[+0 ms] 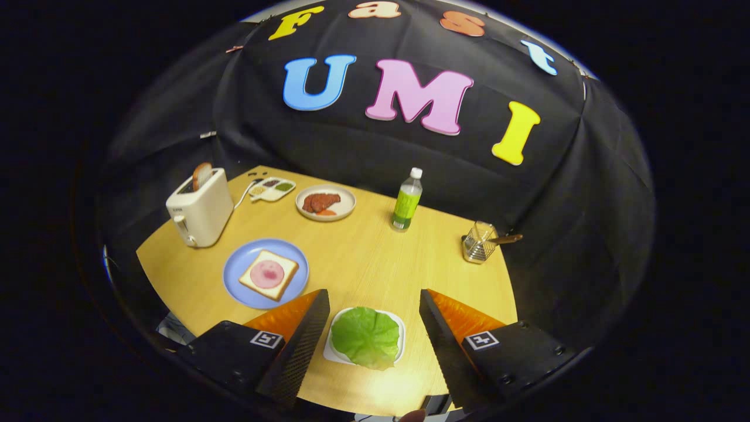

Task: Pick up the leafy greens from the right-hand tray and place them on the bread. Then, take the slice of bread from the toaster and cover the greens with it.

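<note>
Gripper view. The gripper is held above the near edge of the bench, with its fingers spread wide apart and nothing between the pads. This spread is judged to be a preparation for the first step: the gap is wider than the target, so both fingers can pass down on either side of it.

The leafy greens lie flat on a small white tray, which stands on the bench directly below and between the two fingers. The greens cover most of the tray and overhang its near edge. Neither finger touches the greens or the tray; how far above them the fingers hang cannot be told.

The blue plate stands just ahead of the left finger and to its left. It carries the bread, one slice lying flat with a round pink slice of meat on top. This open face is where the greens are to be placed.

The toaster stands beyond the blue plate, near the far left corner of the bench. The slice of bread stands upright in its slot, its top protruding, so it is judged to be reachable from above for the second step.

Well beyond the fingers stand a plate of dark meat, a green bottle and a wire holder; they take no part in the task.
</note>
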